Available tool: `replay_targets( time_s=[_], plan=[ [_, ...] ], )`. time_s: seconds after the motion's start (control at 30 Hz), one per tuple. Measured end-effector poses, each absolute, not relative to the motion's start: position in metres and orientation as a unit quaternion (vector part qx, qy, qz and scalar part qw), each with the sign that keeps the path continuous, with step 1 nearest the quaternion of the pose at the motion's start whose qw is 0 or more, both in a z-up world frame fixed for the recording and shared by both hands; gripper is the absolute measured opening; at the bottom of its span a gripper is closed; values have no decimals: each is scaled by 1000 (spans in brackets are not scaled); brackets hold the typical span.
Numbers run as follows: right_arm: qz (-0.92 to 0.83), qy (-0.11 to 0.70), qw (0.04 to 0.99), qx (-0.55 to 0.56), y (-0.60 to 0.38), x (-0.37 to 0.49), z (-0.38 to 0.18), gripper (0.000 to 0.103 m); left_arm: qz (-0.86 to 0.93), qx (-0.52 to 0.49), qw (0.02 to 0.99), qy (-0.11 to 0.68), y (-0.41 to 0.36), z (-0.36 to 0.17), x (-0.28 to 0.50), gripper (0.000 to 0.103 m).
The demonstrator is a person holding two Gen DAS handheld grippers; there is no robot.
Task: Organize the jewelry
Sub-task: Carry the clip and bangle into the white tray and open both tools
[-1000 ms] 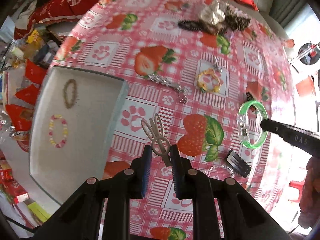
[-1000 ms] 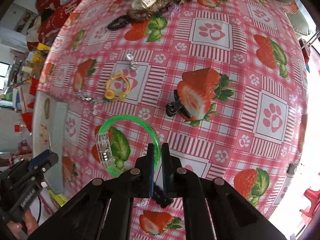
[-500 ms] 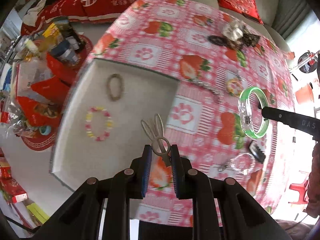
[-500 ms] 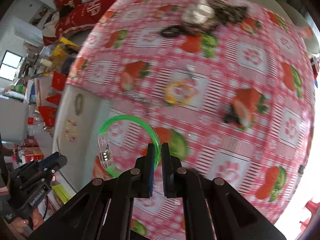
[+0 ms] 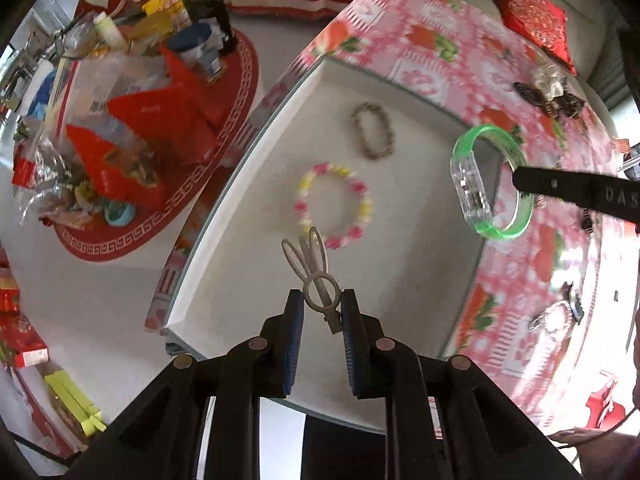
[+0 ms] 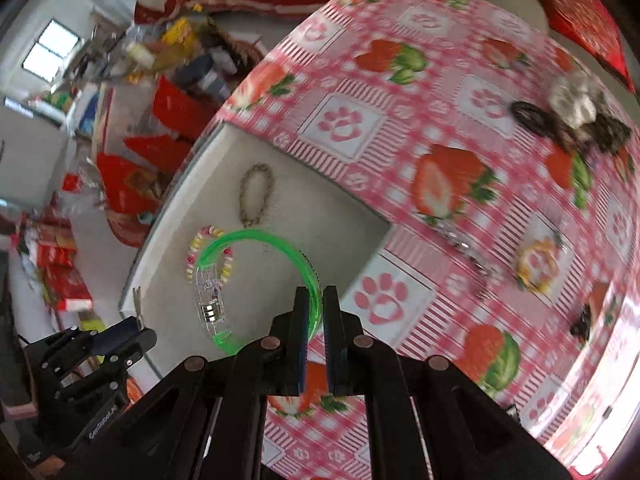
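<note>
Two grippers are over a white rectangular tray (image 5: 240, 216) that sits at the edge of a table covered in a pink checked cloth printed with strawberries and paw marks (image 6: 460, 128).

The left gripper (image 5: 322, 308) pinches one beige hair clip shaped like a rabbit head with two long ears (image 5: 314, 276); its two blue-padded fingers (image 5: 294, 320) press on the clip's round lower part, and the ears point toward 12 o'clock above the tray floor.

The right gripper (image 6: 322, 308) has its fingers pressed nearly together on the rim of one translucent green plastic bangle with a clear block section (image 6: 256, 280). In the right wrist view the bangle spreads toward 10 o'clock from the fingertips, above the tray. In the left wrist view the same bangle (image 5: 492, 184) hangs at 2 o'clock over the tray's right wall, gripped by a black finger (image 5: 560, 188) coming in from 3 o'clock.

Two bracelets lie inside the tray: one pink, yellow and white beaded bracelet (image 5: 334, 210) near the middle, and one dull gold chain bracelet (image 5: 374, 130) beyond it toward 12 o'clock, the two apart.

On the cloth at 3 o'clock in the right wrist view lie one silver chain (image 6: 464, 246) and one yellow ring-shaped bracelet (image 6: 536, 266). At 1 o'clock is a heap of hair ties (image 6: 576, 116), too blurred to count.
</note>
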State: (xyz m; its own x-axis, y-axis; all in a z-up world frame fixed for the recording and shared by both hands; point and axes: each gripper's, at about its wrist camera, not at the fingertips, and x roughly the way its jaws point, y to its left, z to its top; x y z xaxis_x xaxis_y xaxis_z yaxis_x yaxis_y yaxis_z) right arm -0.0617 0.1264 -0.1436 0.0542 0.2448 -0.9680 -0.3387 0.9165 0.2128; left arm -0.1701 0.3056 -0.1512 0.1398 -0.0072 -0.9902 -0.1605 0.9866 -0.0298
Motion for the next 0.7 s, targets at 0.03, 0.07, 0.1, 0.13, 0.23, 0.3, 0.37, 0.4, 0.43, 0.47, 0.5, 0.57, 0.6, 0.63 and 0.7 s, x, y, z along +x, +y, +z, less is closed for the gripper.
replay_targets(
  time_s=[0.03, 0.07, 0.1, 0.13, 0.23, 0.3, 0.37, 0.4, 0.43, 0.47, 0.5, 0.57, 0.6, 0.63, 0.7],
  plan=[
    [200, 661, 722, -42, 132, -61, -147, 7, 53, -66, 748, 658, 309, -157, -171, 24],
    [198, 665, 718, -50, 138, -59, -153, 7, 54, -68, 745, 661, 312, -162, -172, 24],
    [197, 669, 714, -57, 144, -57, -159, 7, 54, -71, 742, 664, 315, -167, -172, 24],
    [194, 672, 711, -65, 149, -56, -165, 7, 55, -72, 741, 666, 317, -171, -172, 24],
    [188, 680, 704, -83, 157, -51, -179, 7, 57, -66, 738, 669, 318, -183, -169, 24],
    [182, 685, 700, -92, 161, -47, -188, 7, 63, -56, 738, 669, 319, -190, -166, 24],
    [174, 688, 696, -106, 164, -43, -196, 7, 66, -56, 737, 671, 320, -196, -162, 24],
    [170, 689, 696, -110, 165, -41, -200, 7, 68, -57, 737, 670, 321, -198, -160, 24],
    [166, 691, 695, -112, 165, -38, -202, 7, 69, -58, 737, 670, 322, -200, -158, 24],
    [160, 692, 695, -112, 164, -36, -205, 7, 71, -58, 737, 669, 322, -202, -155, 24],
    [157, 693, 695, -111, 164, -33, -207, 7, 72, -58, 737, 669, 323, -203, -152, 24],
    [149, 694, 696, -107, 163, -28, -211, 7, 74, -60, 738, 668, 325, -206, -146, 24],
    [147, 693, 697, -107, 163, -26, -213, 7, 76, -59, 739, 667, 326, -208, -143, 24],
    [145, 693, 698, -108, 164, -25, -215, 7, 79, -58, 738, 668, 327, -210, -141, 24],
    [142, 691, 701, -105, 165, -22, -217, 7, 82, -58, 737, 668, 329, -212, -138, 24]
  ],
)
